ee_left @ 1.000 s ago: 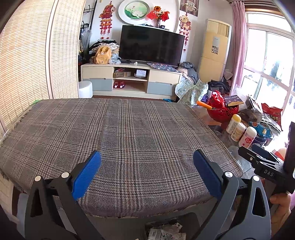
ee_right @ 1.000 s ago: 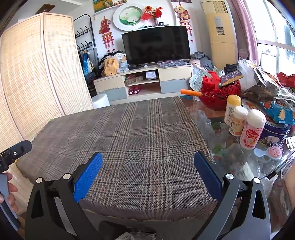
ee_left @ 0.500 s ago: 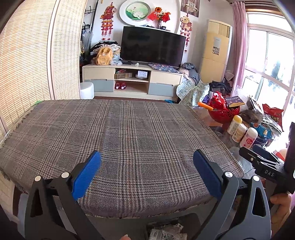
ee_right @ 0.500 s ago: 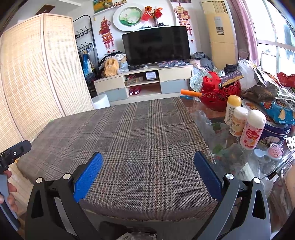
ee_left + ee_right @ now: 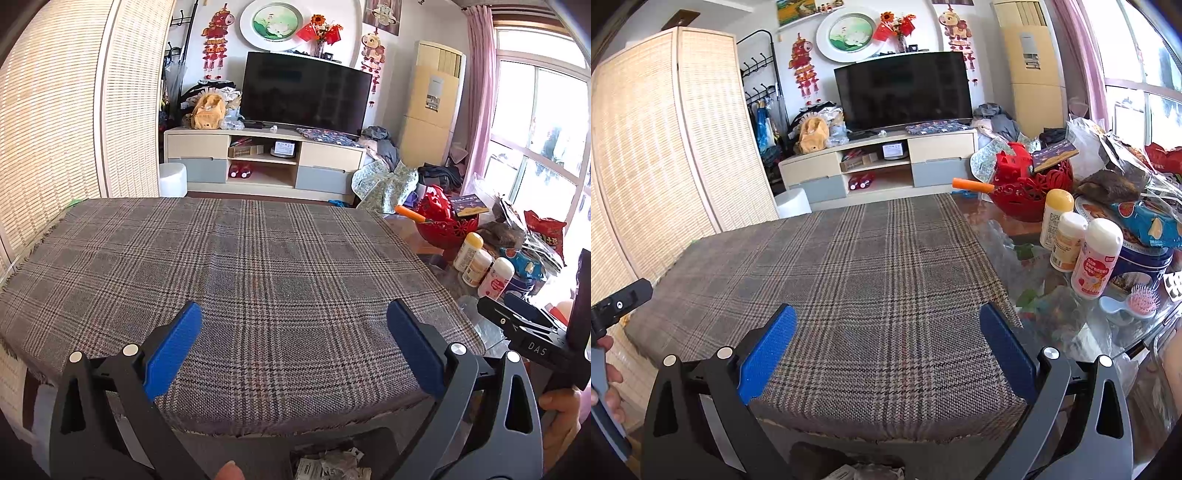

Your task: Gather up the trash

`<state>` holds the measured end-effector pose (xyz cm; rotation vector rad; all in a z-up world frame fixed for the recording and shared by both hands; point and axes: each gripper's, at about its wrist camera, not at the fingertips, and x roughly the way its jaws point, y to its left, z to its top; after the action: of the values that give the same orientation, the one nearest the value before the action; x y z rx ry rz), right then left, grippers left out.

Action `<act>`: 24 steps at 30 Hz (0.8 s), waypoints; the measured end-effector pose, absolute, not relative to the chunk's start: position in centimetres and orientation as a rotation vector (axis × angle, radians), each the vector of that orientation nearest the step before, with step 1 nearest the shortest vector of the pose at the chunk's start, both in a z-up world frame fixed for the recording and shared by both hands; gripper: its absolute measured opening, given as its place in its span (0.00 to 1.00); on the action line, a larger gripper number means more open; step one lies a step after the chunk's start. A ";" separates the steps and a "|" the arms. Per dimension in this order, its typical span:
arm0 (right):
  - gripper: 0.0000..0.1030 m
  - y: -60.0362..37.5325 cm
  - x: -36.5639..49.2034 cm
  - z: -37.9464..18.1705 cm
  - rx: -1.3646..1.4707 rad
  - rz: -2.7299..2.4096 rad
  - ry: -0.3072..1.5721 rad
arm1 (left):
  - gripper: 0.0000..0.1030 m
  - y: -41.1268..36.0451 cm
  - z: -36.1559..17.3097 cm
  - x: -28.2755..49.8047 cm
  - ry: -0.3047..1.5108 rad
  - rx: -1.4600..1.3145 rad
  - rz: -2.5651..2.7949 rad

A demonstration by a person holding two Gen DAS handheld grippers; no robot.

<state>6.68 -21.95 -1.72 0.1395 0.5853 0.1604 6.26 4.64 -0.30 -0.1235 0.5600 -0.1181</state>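
White crumpled trash (image 5: 328, 467) lies low at the bottom edge of the left wrist view, below the near edge of the tabletop and between the arms of the left claw (image 5: 293, 343). What holds it cannot be made out. A paler scrap (image 5: 849, 472) shows in the same low spot in the right wrist view, too cut off to identify.

Both claws are spread wide and grip nothing. The left claw's blue pads (image 5: 173, 349) hang over the near part of a grey plaid cloth (image 5: 236, 266) that covers the tabletop. The right claw (image 5: 886, 347) hovers over the same cloth nearer its right edge, pads (image 5: 768, 350) well apart. A fingertip (image 5: 229, 472) shows at the bottom of the left view, and the hand (image 5: 561, 417) holding the right claw's handle appears at its right side.

Right of the cloth, bare glass tabletop (image 5: 1008, 229) carries three white bottles (image 5: 1097, 258) standing close together, a blue tin (image 5: 1145, 262) behind them, a pink hairbrush (image 5: 1143, 299), a red basket (image 5: 1030, 188) and snack bags (image 5: 1148, 221).

Beyond the tabletop stand a TV (image 5: 306, 96) on a low cabinet (image 5: 262, 158), a woven screen (image 5: 48, 122) at left and a window (image 5: 543, 140) at right.
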 end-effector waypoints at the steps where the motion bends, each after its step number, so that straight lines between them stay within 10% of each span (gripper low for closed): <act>1: 0.97 -22.0 6.7 -1.7 0.140 0.161 0.585 | 0.92 4.6 -0.3 6.3 0.563 -0.124 -0.116; 24: 0.97 -21.9 6.8 -1.8 0.136 0.159 0.593 | 0.92 4.0 -0.9 6.3 0.572 -0.080 -0.065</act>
<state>6.79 -21.91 -1.76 0.1360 0.5931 0.1589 6.30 4.02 -0.88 -0.0797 0.5722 -0.0649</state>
